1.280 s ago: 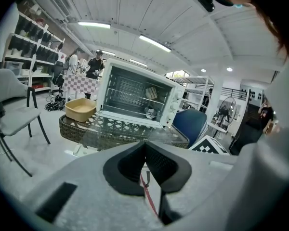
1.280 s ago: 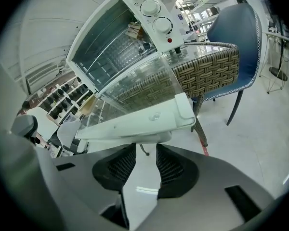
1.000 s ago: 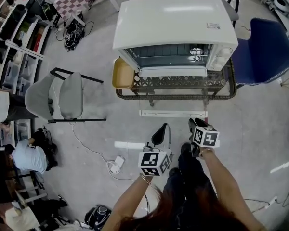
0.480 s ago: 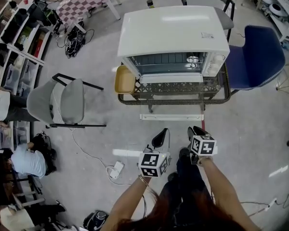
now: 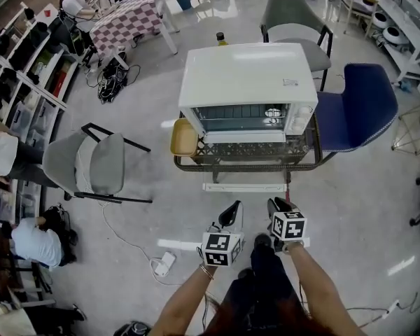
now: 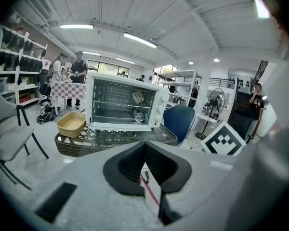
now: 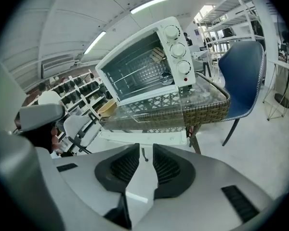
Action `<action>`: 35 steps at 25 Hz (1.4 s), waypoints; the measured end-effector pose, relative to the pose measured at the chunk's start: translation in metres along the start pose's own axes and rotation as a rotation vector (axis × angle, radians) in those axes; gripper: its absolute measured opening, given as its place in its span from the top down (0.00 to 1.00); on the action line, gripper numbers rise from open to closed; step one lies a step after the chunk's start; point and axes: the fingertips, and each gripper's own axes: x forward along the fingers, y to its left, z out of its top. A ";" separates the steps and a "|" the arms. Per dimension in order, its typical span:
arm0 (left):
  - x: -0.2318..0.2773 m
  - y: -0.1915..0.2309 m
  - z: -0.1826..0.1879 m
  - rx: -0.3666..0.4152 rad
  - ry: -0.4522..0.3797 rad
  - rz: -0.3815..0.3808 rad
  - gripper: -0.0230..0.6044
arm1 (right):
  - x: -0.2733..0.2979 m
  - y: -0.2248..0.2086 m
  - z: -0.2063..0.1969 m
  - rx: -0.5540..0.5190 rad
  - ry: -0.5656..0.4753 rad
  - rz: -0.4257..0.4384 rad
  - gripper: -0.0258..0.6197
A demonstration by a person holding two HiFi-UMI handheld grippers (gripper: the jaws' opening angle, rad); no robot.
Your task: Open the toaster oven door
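The person wears dark trousers [image 5: 269, 289], and no sleeves show on the forearms.

The left gripper [image 6: 144, 146] has a matte, speckled grey shell with a dark rectangular slot [image 6: 55, 202] sunk into its surface. Its black fingers [image 6: 127, 167] have ribbed inner faces and rounded outer edges, and they meet at the tips.

The right gripper [image 7: 145, 150] has the same grey shell, with a dark slot on each side. Its ribbed black fingers are closing, with nothing between them.

Each gripper carries a white cube printed with black square markers. The left cube [image 5: 221, 248] shows two marked faces, and the right cube [image 5: 288, 225] shows one clearly.
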 end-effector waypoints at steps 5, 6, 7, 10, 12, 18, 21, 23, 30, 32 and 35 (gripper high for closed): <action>-0.006 -0.008 0.007 0.009 -0.006 -0.002 0.94 | -0.014 0.005 0.015 -0.025 -0.040 -0.001 0.86; -0.007 -0.008 0.010 0.007 -0.009 -0.001 0.94 | -0.018 0.007 0.018 -0.033 -0.048 -0.001 0.87; -0.009 -0.009 0.013 0.007 -0.013 0.001 0.94 | -0.022 0.008 0.022 -0.043 -0.057 -0.002 0.87; -0.014 -0.016 0.023 0.029 -0.021 -0.002 0.94 | -0.035 0.012 0.033 -0.061 -0.086 -0.006 0.89; -0.017 -0.018 0.029 0.049 -0.028 -0.006 0.94 | -0.042 0.015 0.041 -0.067 -0.107 -0.006 0.89; -0.029 -0.018 0.047 0.060 -0.059 -0.018 0.94 | -0.057 0.031 0.065 -0.098 -0.163 -0.009 0.90; -0.035 -0.022 0.055 0.069 -0.070 -0.029 0.94 | -0.068 0.037 0.074 -0.108 -0.188 -0.010 0.91; -0.040 -0.025 0.060 0.077 -0.080 -0.036 0.94 | -0.075 0.042 0.079 -0.115 -0.206 -0.010 0.91; -0.059 -0.033 0.080 0.087 -0.123 -0.052 0.94 | -0.104 0.058 0.093 -0.152 -0.267 -0.006 0.92; -0.063 -0.036 0.084 0.088 -0.134 -0.055 0.94 | -0.113 0.062 0.098 -0.158 -0.289 -0.003 0.92; -0.070 -0.041 0.087 0.093 -0.146 -0.059 0.94 | -0.126 0.066 0.102 -0.160 -0.319 0.000 0.92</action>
